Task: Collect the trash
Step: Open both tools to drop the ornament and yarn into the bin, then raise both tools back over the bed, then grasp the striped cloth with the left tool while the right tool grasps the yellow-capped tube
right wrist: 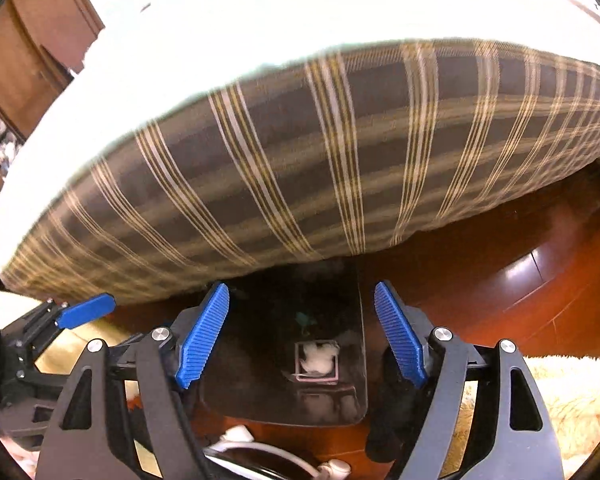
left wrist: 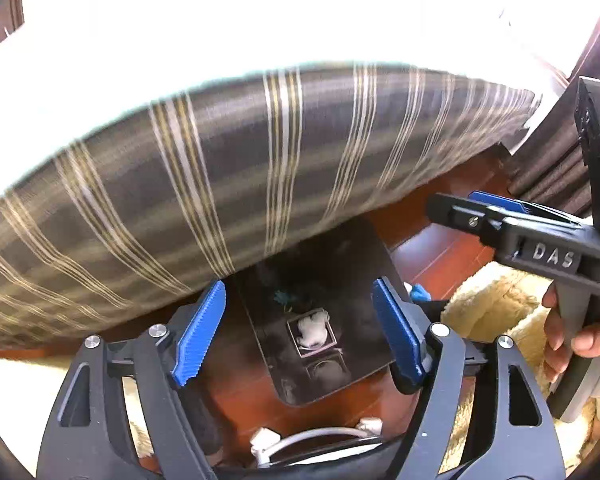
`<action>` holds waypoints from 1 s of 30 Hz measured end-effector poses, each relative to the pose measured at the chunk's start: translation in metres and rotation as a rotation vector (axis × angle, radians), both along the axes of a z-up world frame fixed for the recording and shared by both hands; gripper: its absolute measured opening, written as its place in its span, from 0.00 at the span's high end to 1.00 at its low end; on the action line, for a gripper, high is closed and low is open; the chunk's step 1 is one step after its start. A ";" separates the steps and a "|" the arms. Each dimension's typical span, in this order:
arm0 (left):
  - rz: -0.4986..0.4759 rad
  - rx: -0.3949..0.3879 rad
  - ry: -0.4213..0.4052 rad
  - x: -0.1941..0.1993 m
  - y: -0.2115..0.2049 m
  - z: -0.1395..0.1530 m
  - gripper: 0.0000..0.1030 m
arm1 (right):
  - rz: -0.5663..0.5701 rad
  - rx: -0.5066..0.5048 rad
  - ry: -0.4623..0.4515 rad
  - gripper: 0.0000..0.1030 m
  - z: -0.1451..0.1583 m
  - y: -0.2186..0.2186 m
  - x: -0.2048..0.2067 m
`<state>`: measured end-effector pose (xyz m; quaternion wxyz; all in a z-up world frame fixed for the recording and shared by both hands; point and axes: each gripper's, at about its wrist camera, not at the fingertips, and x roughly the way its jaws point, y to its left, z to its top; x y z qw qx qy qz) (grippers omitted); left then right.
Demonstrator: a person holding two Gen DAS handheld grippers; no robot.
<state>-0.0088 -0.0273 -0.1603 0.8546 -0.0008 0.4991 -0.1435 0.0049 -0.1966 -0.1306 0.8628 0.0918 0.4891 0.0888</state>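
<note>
A white crumpled wad (left wrist: 312,330) (right wrist: 316,358) lies inside a small square pink-edged frame on a glossy black slab with rounded corners (left wrist: 340,264) (right wrist: 256,364), which pokes out from under the bed. A small teal scrap (left wrist: 284,298) (right wrist: 305,319) lies just beyond it. My left gripper (left wrist: 298,334) hangs above the wad, open, nothing between its blue pads. My right gripper (right wrist: 302,334) is also open and empty over the same spot. One of the right gripper's fingers (left wrist: 496,202) shows at the right of the left wrist view.
A bed with a plaid skirt (left wrist: 220,184) (right wrist: 300,168) overhangs the slab. Red-brown wood floor (right wrist: 500,272) lies to the right. A cream fluffy rug (left wrist: 488,304) (right wrist: 572,392) is near the right side. A white cable (left wrist: 308,436) (right wrist: 260,448) lies close below. A hand (left wrist: 580,340) holds the right gripper.
</note>
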 end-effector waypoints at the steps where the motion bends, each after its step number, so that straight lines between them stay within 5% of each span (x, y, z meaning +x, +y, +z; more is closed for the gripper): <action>1: 0.003 0.001 -0.015 -0.001 0.002 0.007 0.29 | -0.002 0.006 -0.019 0.25 0.010 -0.003 0.000; 10: 0.040 0.012 -0.157 0.002 0.022 0.082 0.25 | 0.081 -0.037 -0.226 0.24 0.122 -0.007 0.011; 16: 0.085 0.038 -0.232 0.031 0.039 0.127 0.24 | 0.112 -0.053 -0.284 0.24 0.162 0.008 0.042; 26: 0.149 0.038 -0.234 0.100 0.056 0.145 0.25 | 0.189 -0.033 -0.267 0.26 0.144 0.055 0.094; 30: 0.151 0.031 -0.222 0.122 0.056 0.136 0.34 | 0.227 -0.028 -0.222 0.49 0.127 0.074 0.118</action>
